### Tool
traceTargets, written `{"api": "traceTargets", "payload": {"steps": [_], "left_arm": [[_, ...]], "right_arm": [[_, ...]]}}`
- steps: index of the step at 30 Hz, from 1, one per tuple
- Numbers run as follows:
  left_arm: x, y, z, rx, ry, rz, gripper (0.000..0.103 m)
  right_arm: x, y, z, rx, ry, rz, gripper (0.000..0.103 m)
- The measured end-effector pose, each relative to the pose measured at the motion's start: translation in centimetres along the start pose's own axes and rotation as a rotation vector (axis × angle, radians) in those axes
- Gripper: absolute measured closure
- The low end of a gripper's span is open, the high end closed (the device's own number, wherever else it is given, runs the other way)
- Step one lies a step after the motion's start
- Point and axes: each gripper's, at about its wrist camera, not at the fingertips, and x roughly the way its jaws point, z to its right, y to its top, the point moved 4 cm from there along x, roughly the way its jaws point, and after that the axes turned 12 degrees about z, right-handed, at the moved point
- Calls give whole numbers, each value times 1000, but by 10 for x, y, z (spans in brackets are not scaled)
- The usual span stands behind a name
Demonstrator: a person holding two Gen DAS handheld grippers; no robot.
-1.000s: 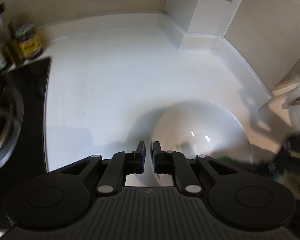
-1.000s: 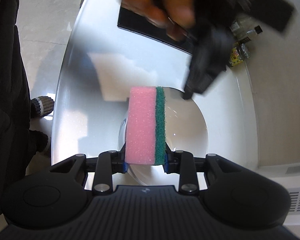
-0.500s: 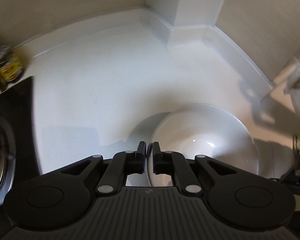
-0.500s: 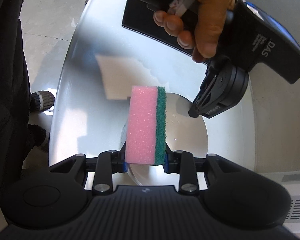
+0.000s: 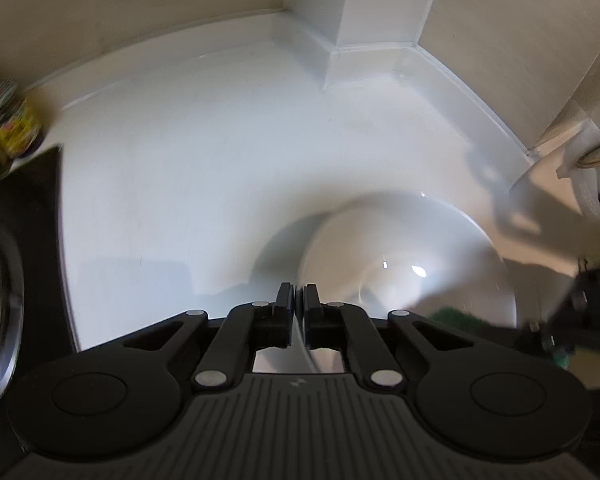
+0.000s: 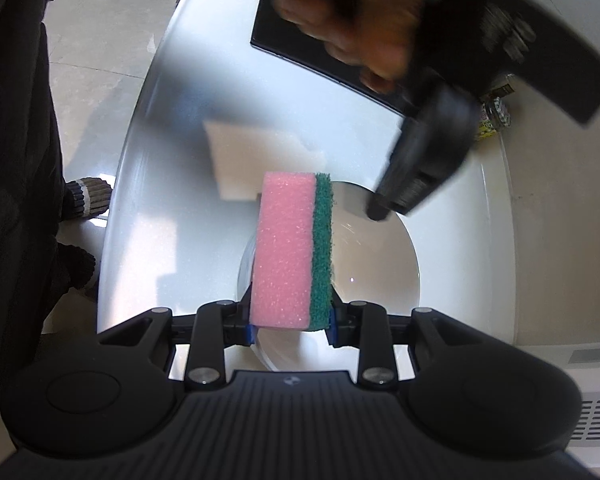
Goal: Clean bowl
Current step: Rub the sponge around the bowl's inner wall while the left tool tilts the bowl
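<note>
Between the right gripper's (image 6: 291,322) pads a pink-and-green sponge (image 6: 292,252) is clamped, standing out over the near side of the white bowl (image 6: 384,264). The bowl sits on the white counter (image 5: 204,168). At its far rim the left gripper (image 5: 296,304) has its two fingers drawn together on the bowl's edge, the thin wall pinched between them; the person's hand (image 6: 364,28) holding it is blurred. A black hob (image 5: 24,216) and a jar (image 5: 14,128) lie further off.
</note>
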Motion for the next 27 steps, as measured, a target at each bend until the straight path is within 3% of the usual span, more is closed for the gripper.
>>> {"api": "traceTargets", "payload": {"steps": [5, 8, 14, 17, 21, 27], "left_arm": [[-28, -27, 5, -94, 49, 22, 99], [-30, -39, 9, -97, 51, 25, 94], [-8, -16, 0, -29, 13, 14, 101], [-1, -6, -3, -36, 17, 9, 98], [-19, -23, -1, -104, 54, 8, 99], [-15, -36, 1, -110, 41, -1, 94]], "right_arm": [[7, 0, -6, 16, -6, 6, 76], [11, -1, -7, 9, 0, -1, 76], [16, 0, 0, 4, 8, -1, 76], [18, 2, -1, 1, 2, -1, 76], [21, 4, -1, 8, 4, -2, 76], [23, 5, -3, 0, 9, -3, 76]]}}
